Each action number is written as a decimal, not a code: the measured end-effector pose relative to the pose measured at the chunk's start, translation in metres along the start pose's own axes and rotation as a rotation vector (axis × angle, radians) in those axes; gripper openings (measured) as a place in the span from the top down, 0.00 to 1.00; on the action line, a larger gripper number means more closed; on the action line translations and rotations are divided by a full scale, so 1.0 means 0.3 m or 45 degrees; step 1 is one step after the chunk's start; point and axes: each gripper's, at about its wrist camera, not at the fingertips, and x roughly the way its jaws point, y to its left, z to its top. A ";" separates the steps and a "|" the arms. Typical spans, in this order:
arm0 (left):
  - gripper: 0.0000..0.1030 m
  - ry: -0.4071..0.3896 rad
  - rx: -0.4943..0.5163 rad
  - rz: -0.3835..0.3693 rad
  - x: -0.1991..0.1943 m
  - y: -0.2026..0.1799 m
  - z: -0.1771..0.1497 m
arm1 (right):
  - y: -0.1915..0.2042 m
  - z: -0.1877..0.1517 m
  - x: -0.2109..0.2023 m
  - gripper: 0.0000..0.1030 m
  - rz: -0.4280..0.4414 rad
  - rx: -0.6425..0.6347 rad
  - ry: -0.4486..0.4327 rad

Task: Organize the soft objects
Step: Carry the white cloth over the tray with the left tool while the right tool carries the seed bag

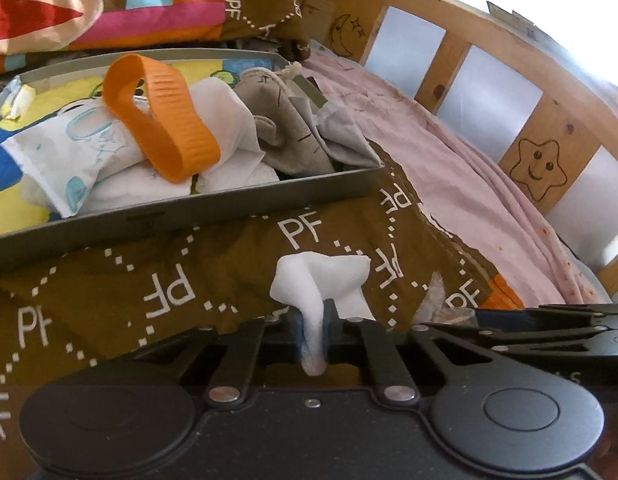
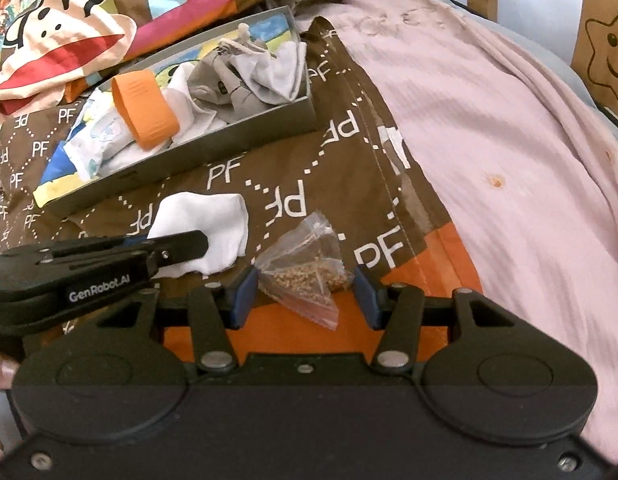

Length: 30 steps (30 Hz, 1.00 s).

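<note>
Bedspread under me: my left hand-held gripper [image 1: 314,320] pinches the white folded cloth [image 1: 321,276]; I'd carry it to the grey shallow box [image 1: 181,212] next. My right hand-held gripper [image 2: 303,294] brackets the clear plastic seed pouch [image 2: 305,268], unclamped.

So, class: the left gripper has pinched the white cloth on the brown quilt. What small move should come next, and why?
Probably lift it. The left gripper is shut on the white cloth, which still lies on the quilt; the grey box of soft things sits just beyond, so raising the cloth should clear its wall.

The monkey print [image 1: 37,12] is cut off at the upper left; the left gripper [image 2: 181,250] hides part of the white cloth [image 2: 213,220].
</note>
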 end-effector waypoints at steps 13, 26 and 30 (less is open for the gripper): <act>0.93 -0.089 -0.133 0.099 -0.150 -0.011 -0.036 | 0.036 -0.011 -0.021 0.69 0.045 -0.068 -0.021; 0.93 -0.317 -0.145 0.212 -0.352 -0.025 0.001 | 0.078 0.000 -0.210 0.69 0.198 -0.184 -0.359; 0.93 -0.419 -0.160 0.277 -0.413 0.005 0.022 | 0.114 0.022 -0.250 0.69 0.236 -0.242 -0.450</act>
